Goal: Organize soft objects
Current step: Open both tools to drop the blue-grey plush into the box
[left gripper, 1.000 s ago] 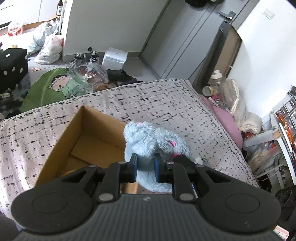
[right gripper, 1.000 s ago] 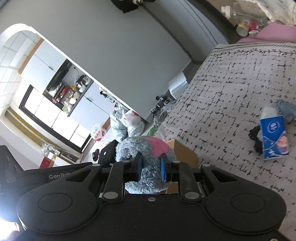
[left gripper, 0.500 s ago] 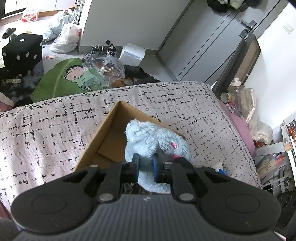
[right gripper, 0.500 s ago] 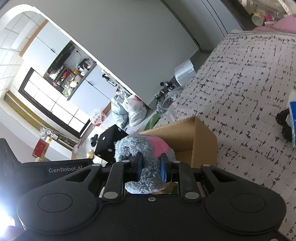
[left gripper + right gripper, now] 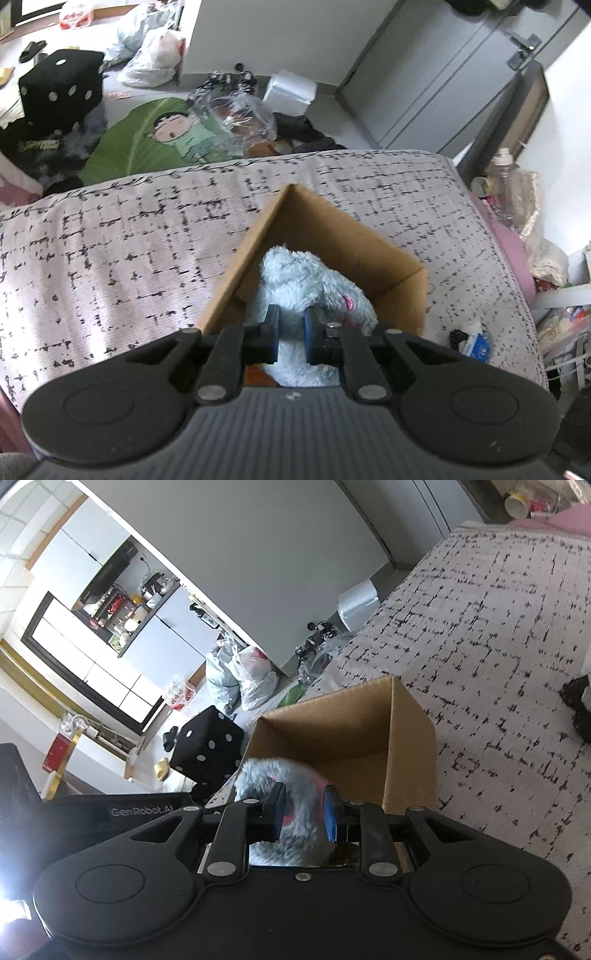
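The left gripper point(image 5: 290, 334) is clenched on the grey plush toy point(image 5: 295, 273), which hangs partly inside the cardboard box point(image 5: 402, 299) near the bed's point(image 5: 110, 240) foot edge. The right gripper point(image 5: 303, 814) is opening, plush between its pads. Best to lower fully — then release the left.

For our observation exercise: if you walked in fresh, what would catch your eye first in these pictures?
Probably the fluffy grey-blue plush toy, gripped by both the left gripper and the right gripper, whose jaws are opening, above the open cardboard box on the patterned bed. Next, the big black dice cushion on the cluttered floor beyond the bed.
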### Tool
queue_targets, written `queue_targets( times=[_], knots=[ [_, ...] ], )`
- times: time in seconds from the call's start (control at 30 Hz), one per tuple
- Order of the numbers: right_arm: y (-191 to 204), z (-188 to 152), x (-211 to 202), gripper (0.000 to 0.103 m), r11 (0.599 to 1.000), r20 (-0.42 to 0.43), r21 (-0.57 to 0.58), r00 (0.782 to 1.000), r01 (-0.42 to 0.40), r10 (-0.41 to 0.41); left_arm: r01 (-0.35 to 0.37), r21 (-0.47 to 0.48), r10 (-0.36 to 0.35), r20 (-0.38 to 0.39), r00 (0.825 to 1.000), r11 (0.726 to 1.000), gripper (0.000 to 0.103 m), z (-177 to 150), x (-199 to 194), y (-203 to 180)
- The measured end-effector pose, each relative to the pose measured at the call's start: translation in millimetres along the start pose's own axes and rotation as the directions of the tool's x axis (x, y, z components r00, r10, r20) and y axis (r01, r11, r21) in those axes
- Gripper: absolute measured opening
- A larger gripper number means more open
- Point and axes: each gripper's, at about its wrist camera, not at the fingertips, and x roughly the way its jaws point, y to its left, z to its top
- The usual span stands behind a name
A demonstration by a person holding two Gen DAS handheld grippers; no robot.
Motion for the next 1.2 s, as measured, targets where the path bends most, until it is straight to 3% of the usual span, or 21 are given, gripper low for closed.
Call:
queue_targets(
  times=[0.2,0.3,0.6,0.93,1.2],
  knots=[
    [-2,2,-3,0.025,1.000,-0.009,0.009,1.000,0.016,-0.016,-0.019,0.006,0.019,-0.022,1.000,1.000,0.015,3,9,-3],
    [-4,4,-5,0.026,0.999,-0.007,0.019,0.999,0.031,-0.031,-0.070,0.010,0.070,-0.013,0.997,0.998,0.017,5,5,-9],
    [-6,19,-29,0.042,0.999,0.036,0.041,0.999,0.006,-0.008,-0.109,0.077,0.107,0.029,0.994,0.991,0.058,10,-25,-26],
    [-9,27,-48,0.046,0.998,0.043,0.057,0.999,-0.019,0.017,-0.121,0.097,0.110,0.114,0.987,0.988,0.072,10,-65,-40],
    [-8,32,-72,0.056,0.999,0.066,0.038,0.998,-0.010,0.007,-0.134,0.127,0.116,0.137,0.984,0.983,0.084,9,-81,-49]
  ],
)
